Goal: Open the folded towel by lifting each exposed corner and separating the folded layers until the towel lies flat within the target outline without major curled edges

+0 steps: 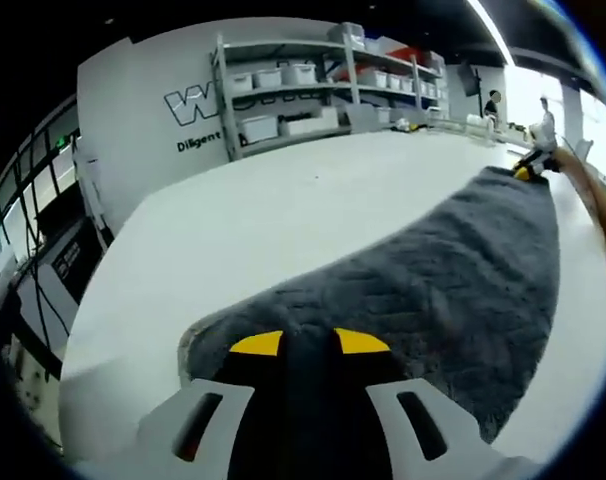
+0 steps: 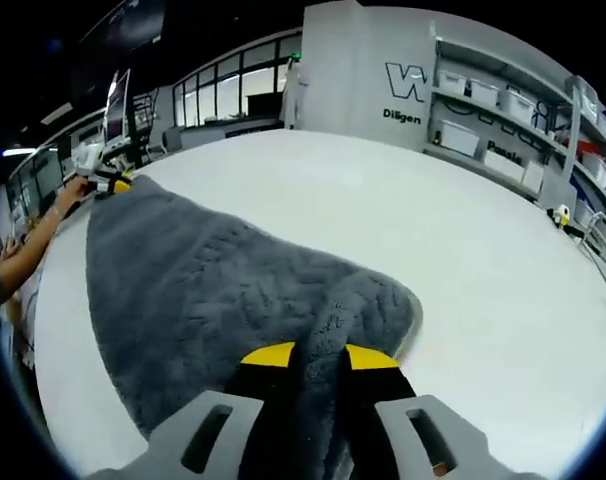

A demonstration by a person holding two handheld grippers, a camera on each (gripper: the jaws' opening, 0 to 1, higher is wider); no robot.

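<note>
A dark grey textured towel lies stretched across the white table. In the left gripper view my left gripper is shut on one corner of the towel, the cloth pinched between its yellow-tipped jaws. The other gripper holds the towel's far corner at the upper right. In the right gripper view my right gripper is shut on a bunched corner of the towel, and the left gripper grips the far corner at the upper left, with a person's arm behind it.
Shelving with white bins stands behind the table against a white wall with lettering. Windows line the far side. The table's edge curves close on the left. A person stands in the background.
</note>
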